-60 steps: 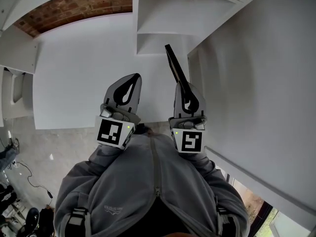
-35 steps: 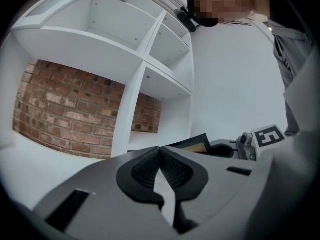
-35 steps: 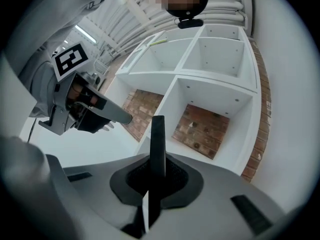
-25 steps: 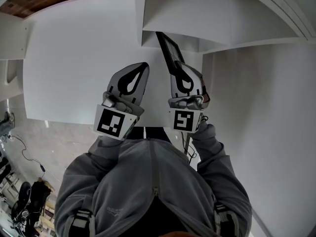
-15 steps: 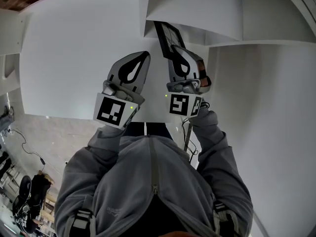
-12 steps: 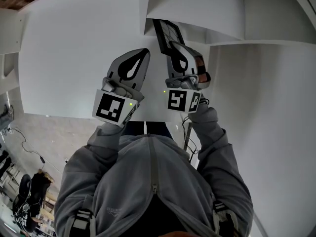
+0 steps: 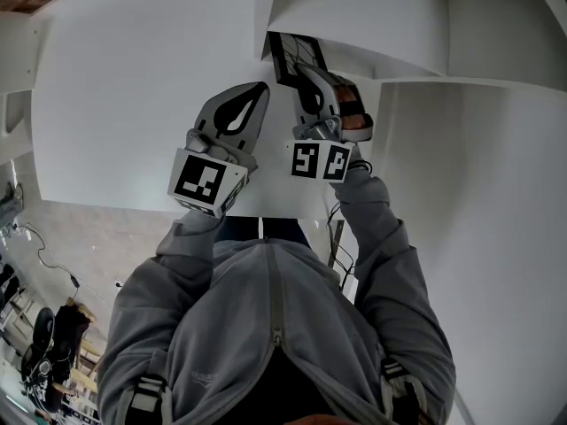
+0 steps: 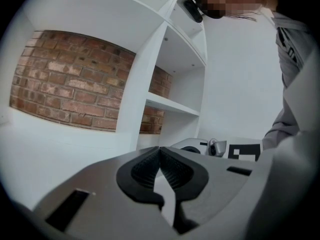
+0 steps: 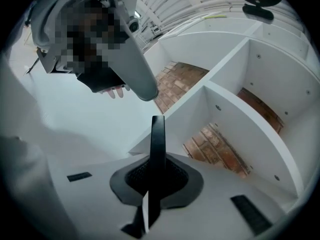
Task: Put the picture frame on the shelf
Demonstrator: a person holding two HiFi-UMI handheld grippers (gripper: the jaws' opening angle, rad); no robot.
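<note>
Head view: both grey-sleeved arms reach forward, the right gripper pinching the black picture frame, whose far end meets the front edge of the white shelf. The left gripper hovers just beside it.

Left gripper view: jaws pressed together on nothing, facing open compartments backed by a brick wall.

Right gripper view: the frame stands edge-on between the pads, before a divider.

Two open shelf compartments with brick backs lie ahead of the right gripper, parted by a white divider. The picture frame clamped in its jaws stands before the divider's near corner. The left gripper, jaws together, sits close on its left.
</note>
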